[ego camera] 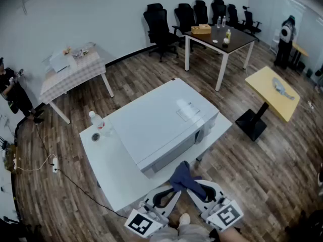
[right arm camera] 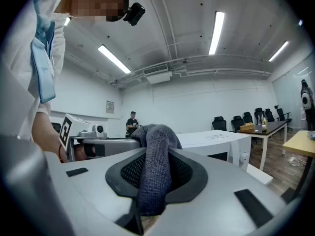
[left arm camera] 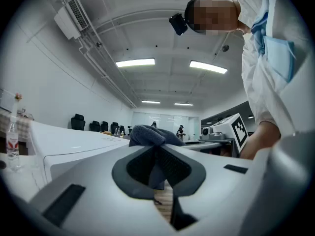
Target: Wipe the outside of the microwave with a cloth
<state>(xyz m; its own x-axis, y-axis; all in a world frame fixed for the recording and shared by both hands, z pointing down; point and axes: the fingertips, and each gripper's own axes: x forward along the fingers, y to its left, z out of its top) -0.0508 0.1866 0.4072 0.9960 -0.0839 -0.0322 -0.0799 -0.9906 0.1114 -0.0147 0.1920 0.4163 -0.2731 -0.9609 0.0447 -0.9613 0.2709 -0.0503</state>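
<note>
**Cloth clamped in both claws, just short of the microwave**

Nearest the person, the left claw point(left arm camera: 156, 149) was clenched almost fully on a thin fold of the dark cloth point(ego camera: 182, 178). The right claw point(right arm camera: 155, 157) was clamped on a thicker roll of the same cloth. Both pointed level, their tips close together, so the cloth stood bunched in a peak between and above them.

The cloth sat directly ahead of both claws, over the near edge of the table point(ego camera: 106, 171) and just before the microwave's point(ego camera: 161, 122) front face. Whether it already touched the casing could not be told.

The step in hand looked like bringing the cloth to the casing. To do that well, the bunch would likely need spreading, so that a flat pad and not a ridge met the panel. Hard claw tips should be kept off the door. Even pressure in long overlapping strokes, front first and then top and sides, would suit.

Farther along the table, beside the microwave's left wall, a bottle point(ego camera: 96, 120) stood where a sideways sweep could knock it.
</note>
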